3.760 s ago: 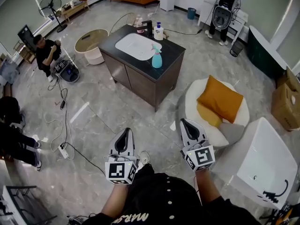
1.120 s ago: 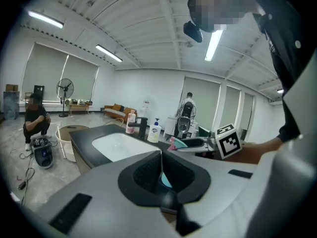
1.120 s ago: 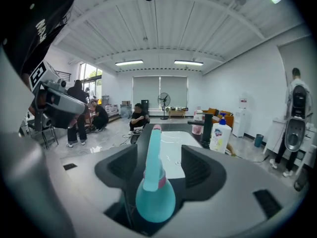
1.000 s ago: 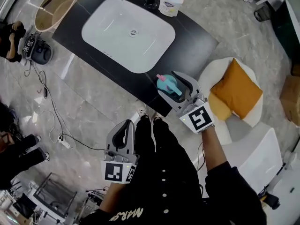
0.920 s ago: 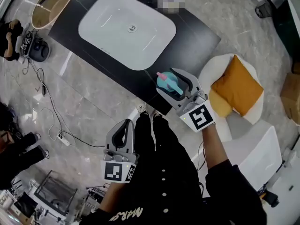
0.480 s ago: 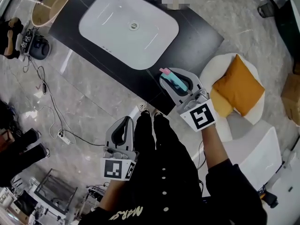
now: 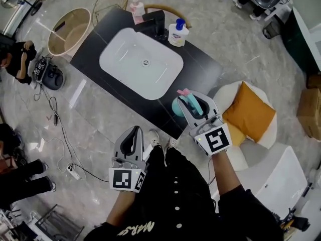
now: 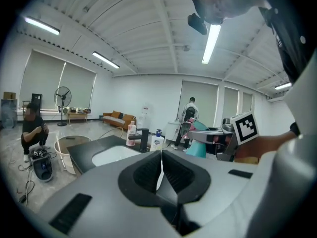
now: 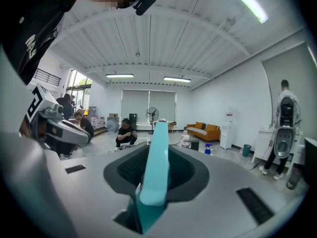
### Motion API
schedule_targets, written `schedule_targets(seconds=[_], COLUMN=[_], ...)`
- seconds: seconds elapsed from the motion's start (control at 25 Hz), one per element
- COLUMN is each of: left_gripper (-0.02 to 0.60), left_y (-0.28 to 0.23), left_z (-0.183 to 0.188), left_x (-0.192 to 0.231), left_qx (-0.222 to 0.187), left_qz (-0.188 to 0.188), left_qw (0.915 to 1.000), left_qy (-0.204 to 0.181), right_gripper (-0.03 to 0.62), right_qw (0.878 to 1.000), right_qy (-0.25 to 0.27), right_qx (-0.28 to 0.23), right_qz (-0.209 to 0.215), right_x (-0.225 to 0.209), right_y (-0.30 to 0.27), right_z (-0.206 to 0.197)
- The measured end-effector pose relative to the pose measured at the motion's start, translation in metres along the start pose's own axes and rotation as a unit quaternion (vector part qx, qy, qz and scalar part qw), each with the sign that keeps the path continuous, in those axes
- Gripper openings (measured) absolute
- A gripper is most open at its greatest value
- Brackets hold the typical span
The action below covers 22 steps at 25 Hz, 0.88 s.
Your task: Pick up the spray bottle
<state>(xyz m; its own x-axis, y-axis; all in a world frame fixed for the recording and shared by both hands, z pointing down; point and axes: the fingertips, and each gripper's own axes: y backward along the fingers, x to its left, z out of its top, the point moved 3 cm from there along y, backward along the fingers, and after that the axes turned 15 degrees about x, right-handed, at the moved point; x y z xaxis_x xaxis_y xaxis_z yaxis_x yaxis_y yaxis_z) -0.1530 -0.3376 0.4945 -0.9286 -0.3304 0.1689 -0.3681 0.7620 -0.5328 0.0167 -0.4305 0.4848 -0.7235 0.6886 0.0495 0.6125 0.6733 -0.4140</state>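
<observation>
- The teal plastic spray bottle (image 7: 177,107) with a pink trigger sits between the jaws of the right gripper (image 7: 193,101).
- The right jaws are clenched on the top part of the bottle. In the right gripper view the teal top stands up right between the two dark pads.
- In the head view the bottle shows over the near edge of the dark counter (image 7: 200,69), close to its near corner. I cannot tell if its bottom touches the counter.
- The left gripper (image 7: 134,134) is well apart from the bottle, lower in the head view and over the grey floor (image 7: 100,134). Its jaws are pressed together with nothing between them.
- A white oval sink (image 7: 140,69) is set in the middle of the counter.
- A black tap (image 7: 159,26) stands at the far side of the sink.
- A white soap bottle with a blue pump (image 7: 178,33) stands just beside the tap.
- A small pink bottle (image 7: 136,7) stands at the far corner of the counter.
- An orange cushion (image 7: 249,112) lies on a round white chair (image 7: 220,92) near the right gripper.
- A round tan tub (image 7: 70,31) stands on the floor beside the counter.
- A person in black (image 7: 17,59) sits on the floor, far to the left.
</observation>
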Motion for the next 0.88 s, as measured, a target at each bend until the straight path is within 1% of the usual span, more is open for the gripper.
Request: schedule_targets(seconds=[0.12,0.36,0.68,0.88], left_gripper=[0.017,0.017,0.017,0.017], left_y=[0.004,0.005,0.003,0.003], left_z=[0.02,0.053,0.092,0.107], left_x=[0.0,-0.001,-0.009,-0.015], left_qx=[-0.019,-0.054,-0.093,-0.108], left_qz=[-0.004,-0.013,-0.027,-0.036], left_qw=[0.9998,0.9979,0.9939,0.9911], left_qy=[-0.011,-0.033,-0.053,-0.068], right_gripper=[0.095,0.095,0.095,0.094], right_qw=[0.999,0.996,0.988,0.984], right_qy=[0.0,-0.022,-0.047,-0.054], right_qx=[-0.008,-0.018,-0.038,-0.049], right_qz=[-0.031,-0.083,-0.142,-0.163], right_x=[-0.004,-0.013,-0.03,-0.04], right_y=[0.021,0.064,0.113,0.128], right_z=[0.016,0.035,0.042,0.04])
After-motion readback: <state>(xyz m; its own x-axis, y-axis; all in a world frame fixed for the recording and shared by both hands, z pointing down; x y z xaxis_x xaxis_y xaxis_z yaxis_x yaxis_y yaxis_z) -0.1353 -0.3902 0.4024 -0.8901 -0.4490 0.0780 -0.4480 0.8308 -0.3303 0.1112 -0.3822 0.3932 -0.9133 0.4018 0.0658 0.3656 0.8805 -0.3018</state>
